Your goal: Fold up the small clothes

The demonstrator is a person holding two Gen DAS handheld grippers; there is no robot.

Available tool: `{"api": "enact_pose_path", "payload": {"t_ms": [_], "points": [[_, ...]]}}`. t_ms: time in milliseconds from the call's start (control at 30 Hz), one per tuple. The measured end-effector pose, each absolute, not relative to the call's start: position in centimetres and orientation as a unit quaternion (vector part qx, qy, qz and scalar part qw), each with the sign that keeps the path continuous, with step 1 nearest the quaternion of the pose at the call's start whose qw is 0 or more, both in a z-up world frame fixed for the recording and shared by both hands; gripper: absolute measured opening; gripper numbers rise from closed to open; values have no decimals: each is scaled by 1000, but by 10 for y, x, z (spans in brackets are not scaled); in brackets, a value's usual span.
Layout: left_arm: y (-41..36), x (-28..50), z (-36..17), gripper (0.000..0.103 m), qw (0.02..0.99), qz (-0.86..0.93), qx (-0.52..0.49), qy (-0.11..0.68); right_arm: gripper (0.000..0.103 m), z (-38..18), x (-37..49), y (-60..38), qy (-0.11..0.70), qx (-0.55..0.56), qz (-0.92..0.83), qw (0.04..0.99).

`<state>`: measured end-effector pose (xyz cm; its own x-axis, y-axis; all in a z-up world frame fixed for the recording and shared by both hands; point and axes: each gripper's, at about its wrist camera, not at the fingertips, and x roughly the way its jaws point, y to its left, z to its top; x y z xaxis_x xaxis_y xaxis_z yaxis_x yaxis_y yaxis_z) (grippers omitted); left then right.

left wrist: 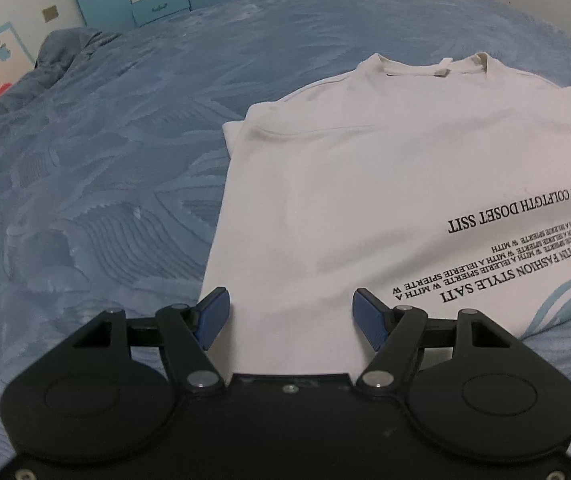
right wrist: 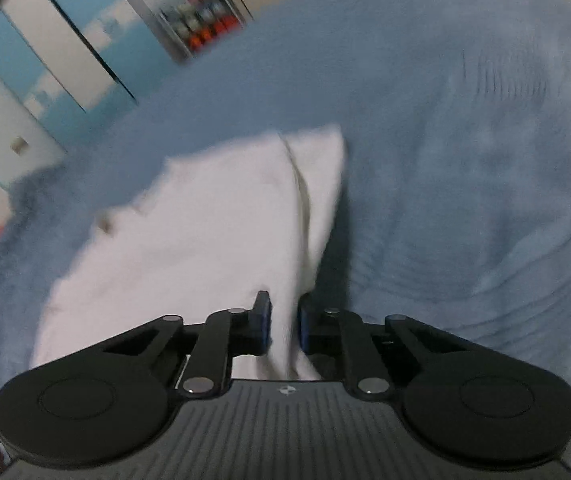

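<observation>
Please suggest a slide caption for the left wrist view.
Open left tongs poised over the hem of a white printed T-shirt on a blue bedspread.

The right tool (right wrist: 285, 320) has its two blue-padded fingers (right wrist: 263, 320) drawn close together, pinching a fold of white cloth (right wrist: 205, 224) that runs up between them. The cloth spreads away to the left and ahead, with a seam line and a narrower flap along its right edge. It lies on a blue textured bedspread (right wrist: 465, 160) that fills most of the view. The picture is blurred. At upper left stand blue and white cabinet doors (right wrist: 65, 52) and a rack (right wrist: 201, 24) holding orange and red items.
</observation>
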<state>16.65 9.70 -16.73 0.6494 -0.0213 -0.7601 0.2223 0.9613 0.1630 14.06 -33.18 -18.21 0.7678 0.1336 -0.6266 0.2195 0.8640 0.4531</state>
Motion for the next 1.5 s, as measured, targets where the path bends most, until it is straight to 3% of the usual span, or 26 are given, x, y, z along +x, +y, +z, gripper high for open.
{"api": "enact_pose_path", "payload": {"t_ms": [67,167,433,600,800,1067,1167,1367,1500], "points": [[97,169,-167,70,899,-67,128,413,14,-156,126,-323,289,248,19,924],[94,174,-166,70,897,-65,135,416,14,-144,139,-310,318,209,-7,925],[94,178,-162,70,899,-68,142,409,13,-212,156,-330,404,244,-77,878],[106,186,-171,70,900,-47,135,412,12,-185,142,-300,368,169,-72,912],[131,199,-192,72,900,-28,51,432,12,-200,154,-274,411,62,-124,901],[136,192,-174,70,906,-35,88,412,12,-175,149,-242,379,-6,-141,915],[144,190,-171,70,908,-30,89,408,12,-169,148,-237,376,-10,-143,916],[152,190,-194,72,903,-47,83,419,13,-217,158,-262,414,44,-158,896],[155,192,-190,73,904,-53,80,416,12,-197,160,-243,403,11,-171,899]]}}
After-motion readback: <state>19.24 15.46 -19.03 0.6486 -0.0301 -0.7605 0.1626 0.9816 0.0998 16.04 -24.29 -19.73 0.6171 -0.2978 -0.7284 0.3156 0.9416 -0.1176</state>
